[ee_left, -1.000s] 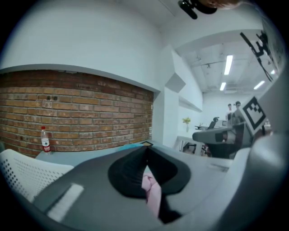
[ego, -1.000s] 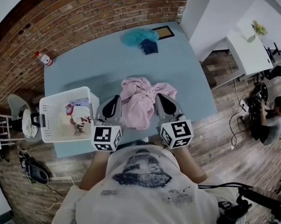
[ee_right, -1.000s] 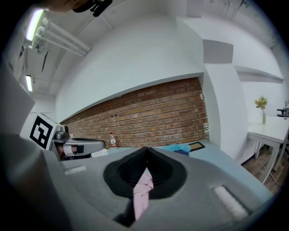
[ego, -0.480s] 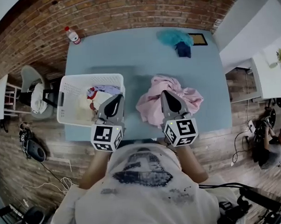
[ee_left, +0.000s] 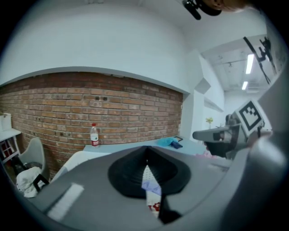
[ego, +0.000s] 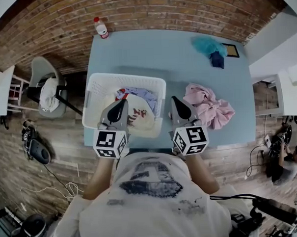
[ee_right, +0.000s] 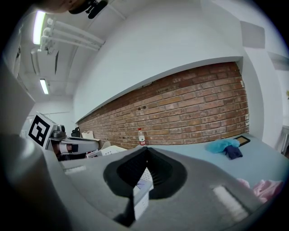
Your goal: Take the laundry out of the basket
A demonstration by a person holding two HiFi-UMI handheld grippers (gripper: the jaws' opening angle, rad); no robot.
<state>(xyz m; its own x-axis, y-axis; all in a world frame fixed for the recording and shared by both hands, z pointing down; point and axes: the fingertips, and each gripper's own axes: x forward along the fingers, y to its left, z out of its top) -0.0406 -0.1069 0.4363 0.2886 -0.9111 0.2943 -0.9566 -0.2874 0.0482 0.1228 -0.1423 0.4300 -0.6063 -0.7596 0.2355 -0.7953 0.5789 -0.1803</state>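
Head view: my left tool (ego: 119, 108) and right tool (ego: 179, 103) are both closed and empty, hovering at the basket (ego: 95, 88) on the table's (ego: 150, 51) near edge. Laundry (ego: 138, 113) lies inside it. If a garment snags as I pull, I judge the light basket could slide off that edge.

The left gripper's (ee_left: 146, 153) 2 jaws are pressed together with nothing pinched between them. Below their seam shows pale laundry (ee_left: 151, 189) with lilac and red print. 1 bottle (ee_left: 94, 135) stands at the blue table's (ee_left: 122, 147) far left corner, in front of a brick wall (ee_left: 90, 106). A teal cloth (ee_left: 166, 142) lies near the far right corner. The right gripper (ee_left: 198, 134) hangs at the right.
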